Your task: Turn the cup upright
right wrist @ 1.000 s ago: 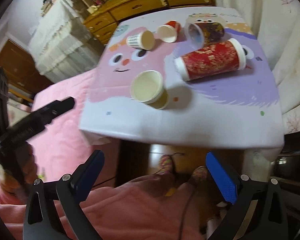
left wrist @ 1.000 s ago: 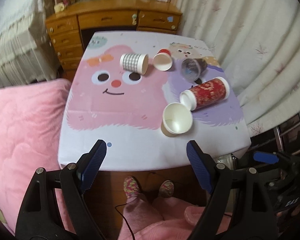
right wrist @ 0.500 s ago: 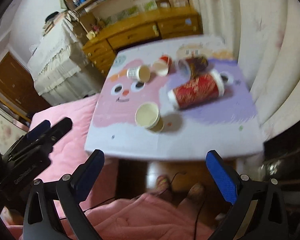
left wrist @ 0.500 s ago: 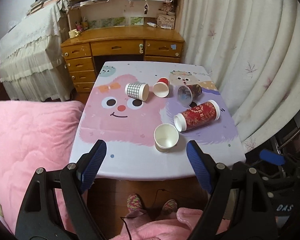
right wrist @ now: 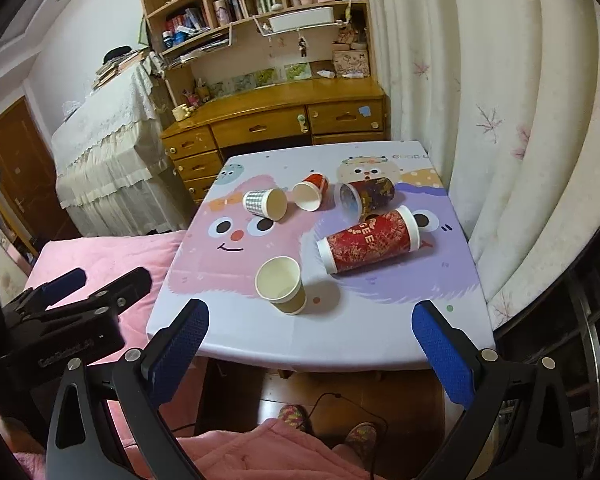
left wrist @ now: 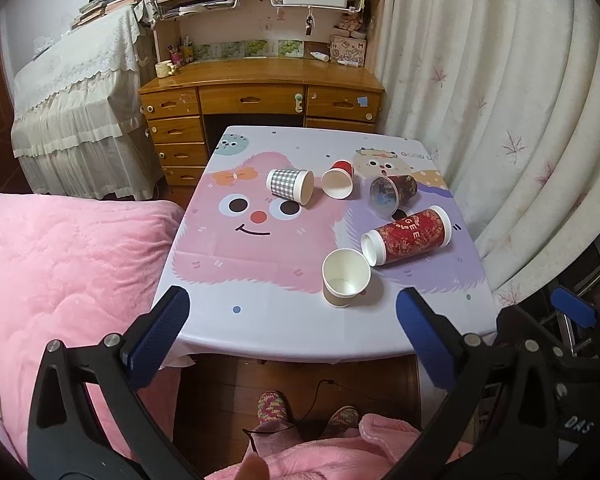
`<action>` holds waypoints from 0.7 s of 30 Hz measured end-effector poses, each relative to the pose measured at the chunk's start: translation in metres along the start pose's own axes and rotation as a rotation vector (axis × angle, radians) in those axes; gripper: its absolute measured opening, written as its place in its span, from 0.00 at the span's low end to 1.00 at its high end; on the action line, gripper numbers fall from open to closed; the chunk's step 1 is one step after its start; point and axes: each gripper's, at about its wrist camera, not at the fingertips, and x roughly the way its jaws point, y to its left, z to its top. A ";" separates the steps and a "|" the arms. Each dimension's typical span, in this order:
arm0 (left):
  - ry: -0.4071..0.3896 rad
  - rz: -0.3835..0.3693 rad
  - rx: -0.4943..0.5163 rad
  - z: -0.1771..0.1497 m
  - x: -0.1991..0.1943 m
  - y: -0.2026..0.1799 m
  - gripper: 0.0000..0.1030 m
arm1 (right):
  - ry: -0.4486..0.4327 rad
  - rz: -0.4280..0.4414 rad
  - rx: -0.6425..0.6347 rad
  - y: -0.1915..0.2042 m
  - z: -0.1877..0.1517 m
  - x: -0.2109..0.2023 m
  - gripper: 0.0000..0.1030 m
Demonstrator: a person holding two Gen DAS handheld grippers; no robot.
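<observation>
Several cups are on a small table with a cartoon cloth [left wrist: 260, 248] [right wrist: 380, 320]. A tan paper cup [left wrist: 346, 278] [right wrist: 282, 286] stands upright near the front. On their sides lie a tall red patterned cup [left wrist: 408, 236] [right wrist: 370, 240], a dark patterned cup [left wrist: 392, 194] [right wrist: 366, 196], a small red cup [left wrist: 338, 180] [right wrist: 310, 194] and a checked cup [left wrist: 290, 186] [right wrist: 264, 204]. My left gripper [left wrist: 290, 326] and right gripper [right wrist: 310, 332] are open and empty, held in front of the table's near edge.
A pink blanket [left wrist: 60, 272] lies left of the table. A wooden desk with drawers [left wrist: 260, 96] and bookshelves stands behind it. White curtains [left wrist: 500, 120] hang on the right. The person's slippered feet [left wrist: 274, 404] are below the table edge.
Both grippers have pulled back and tilted up, so the table looks smaller and more of the room shows. The cups have not moved. Both grippers stay open.
</observation>
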 end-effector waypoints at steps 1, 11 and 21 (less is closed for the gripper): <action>-0.001 0.002 -0.003 0.000 0.000 -0.001 0.99 | 0.008 -0.004 0.009 -0.002 -0.001 0.002 1.00; -0.009 -0.006 0.018 -0.001 -0.002 0.006 0.99 | 0.018 -0.014 0.022 -0.001 -0.001 0.012 1.00; -0.014 -0.019 0.035 0.004 0.006 0.007 0.99 | 0.017 -0.021 0.018 -0.002 0.004 0.020 1.00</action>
